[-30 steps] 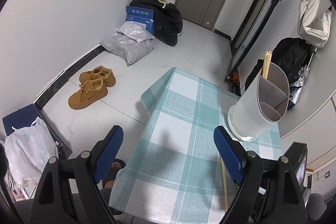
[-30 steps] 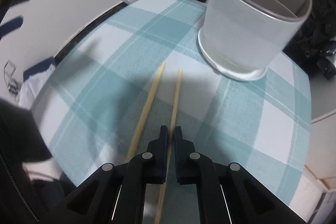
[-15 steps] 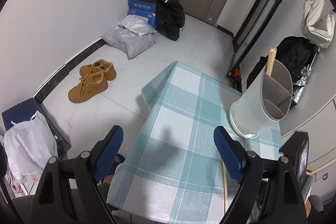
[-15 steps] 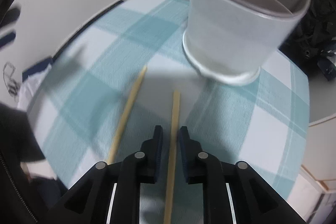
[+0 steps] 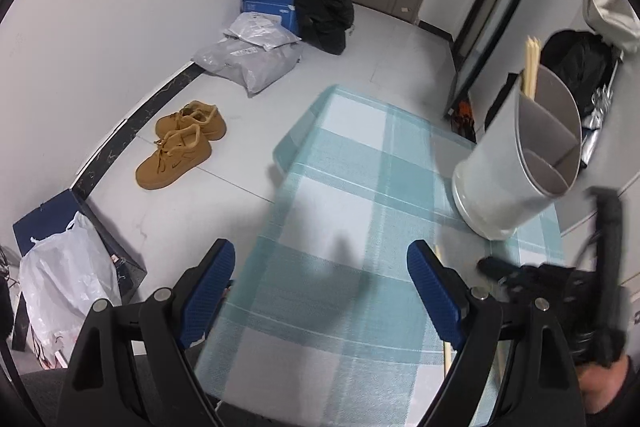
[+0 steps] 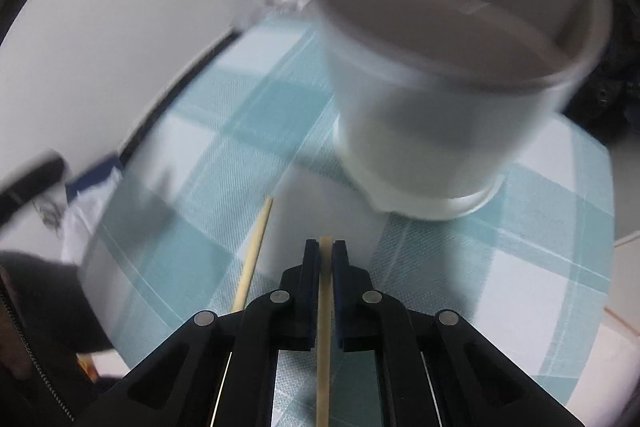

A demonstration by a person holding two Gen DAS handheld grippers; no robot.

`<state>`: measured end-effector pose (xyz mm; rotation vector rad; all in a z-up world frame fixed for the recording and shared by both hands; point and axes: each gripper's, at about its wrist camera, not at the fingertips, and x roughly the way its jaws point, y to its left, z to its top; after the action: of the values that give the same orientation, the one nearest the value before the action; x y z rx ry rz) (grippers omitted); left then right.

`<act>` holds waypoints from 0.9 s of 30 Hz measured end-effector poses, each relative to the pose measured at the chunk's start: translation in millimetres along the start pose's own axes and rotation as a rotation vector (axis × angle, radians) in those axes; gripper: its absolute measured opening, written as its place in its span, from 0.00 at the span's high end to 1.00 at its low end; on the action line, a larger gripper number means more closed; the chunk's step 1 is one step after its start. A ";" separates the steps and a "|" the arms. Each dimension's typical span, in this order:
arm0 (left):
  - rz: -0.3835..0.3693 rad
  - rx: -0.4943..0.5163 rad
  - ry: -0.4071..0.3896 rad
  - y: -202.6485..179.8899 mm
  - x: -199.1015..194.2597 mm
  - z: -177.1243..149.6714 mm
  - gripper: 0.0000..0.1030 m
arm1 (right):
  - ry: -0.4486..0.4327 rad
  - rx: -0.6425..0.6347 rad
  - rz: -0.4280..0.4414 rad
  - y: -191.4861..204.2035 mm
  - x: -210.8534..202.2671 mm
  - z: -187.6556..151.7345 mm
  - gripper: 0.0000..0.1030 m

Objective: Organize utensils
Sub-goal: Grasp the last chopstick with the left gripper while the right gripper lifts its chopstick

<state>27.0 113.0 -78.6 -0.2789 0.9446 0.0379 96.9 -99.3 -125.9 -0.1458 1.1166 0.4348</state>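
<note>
Wooden chopstick [image 6: 325, 307] sitting clamped between the narrow jaws of the right gripper [image 6: 326, 259], pads pressing both sides, tip poking just past the fingertips. Having just closed again after a brief loosening half a second ago, when the stick sat loose in a small gap; regrip looking done, so probably lifting next toward the holder. Second chopstick [image 6: 256, 251] lying flat on the checked tablecloth [image 6: 520, 267], just left of the gripper, untouched. White utensil holder [image 6: 420, 107] looming larger and closer than a second ago, far and slightly right, heavily blurred. Gripper pointing steeply down at the table, stick running back along its axis.

Switching to left wrist view: left gripper [image 5: 320, 275] hanging wide, blue pads [image 5: 434, 291] well apart, nothing between them, only tablecloth [image 5: 340, 187] beneath. Sitting a bit lower over the near table edge than a second ago, tilted downward, idling. Divided utensil holder [image 5: 520, 167] standing upright far right, a bundle of chopsticks [image 5: 531, 67] already sticking out of its far compartment. Right gripper [image 5: 532, 279] now entering at right, blurred, near the holder's base. Sliver of a loose chopstick [image 5: 446, 355] showing behind the right pad.
</note>
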 end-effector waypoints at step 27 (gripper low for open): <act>0.134 0.204 0.337 -95.5 79.8 -11.7 0.28 | -0.429 0.692 0.206 -165.7 -116.3 -62.9 0.95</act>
<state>79.3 10.9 -128.3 -0.0313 1.2910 0.0168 69.6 -301.0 -66.6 0.6481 0.8037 0.2241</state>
